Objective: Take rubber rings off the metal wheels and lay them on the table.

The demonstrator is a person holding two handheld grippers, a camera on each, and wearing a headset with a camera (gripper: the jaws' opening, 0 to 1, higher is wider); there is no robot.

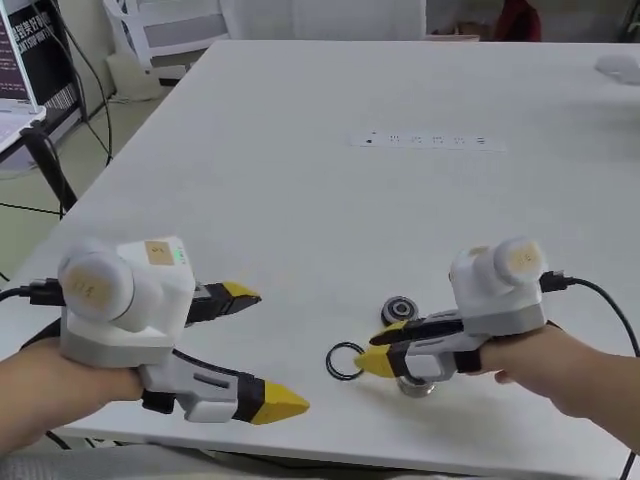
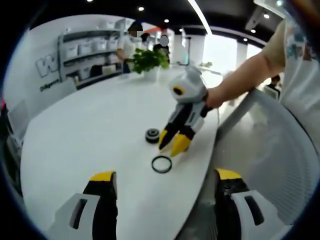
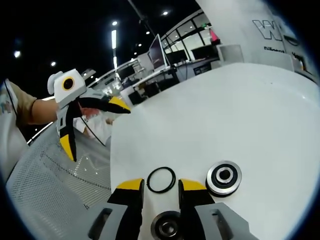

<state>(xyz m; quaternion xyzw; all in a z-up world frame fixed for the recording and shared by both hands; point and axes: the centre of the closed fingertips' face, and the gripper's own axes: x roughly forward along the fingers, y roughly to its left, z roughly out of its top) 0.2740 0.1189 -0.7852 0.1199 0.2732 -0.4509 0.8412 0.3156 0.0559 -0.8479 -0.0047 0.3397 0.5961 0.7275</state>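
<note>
A loose black rubber ring (image 1: pixel 343 361) (image 3: pixel 161 180) (image 2: pixel 161 164) lies flat on the white table (image 1: pixel 330 200), just ahead of my right gripper (image 1: pixel 385 348) (image 3: pixel 161 186). That gripper's jaws stand close together around a bare metal wheel (image 3: pixel 167 226) (image 1: pixel 418 386) held low over the table. A second wheel (image 1: pixel 399 309) (image 3: pixel 223 177) (image 2: pixel 152 135), with its black ring still on it, rests on the table beside the right gripper. My left gripper (image 1: pixel 262 348) (image 2: pixel 166 175) is open and holds nothing, at the near left edge, pointing toward the ring.
A white power strip (image 1: pixel 428 141) lies further back on the table. The table's near edge (image 1: pixel 330 455) runs right under both grippers. A laptop and cables (image 1: pixel 30 110) stand off the left side. A mesh chair (image 2: pixel 270 150) is beside the table.
</note>
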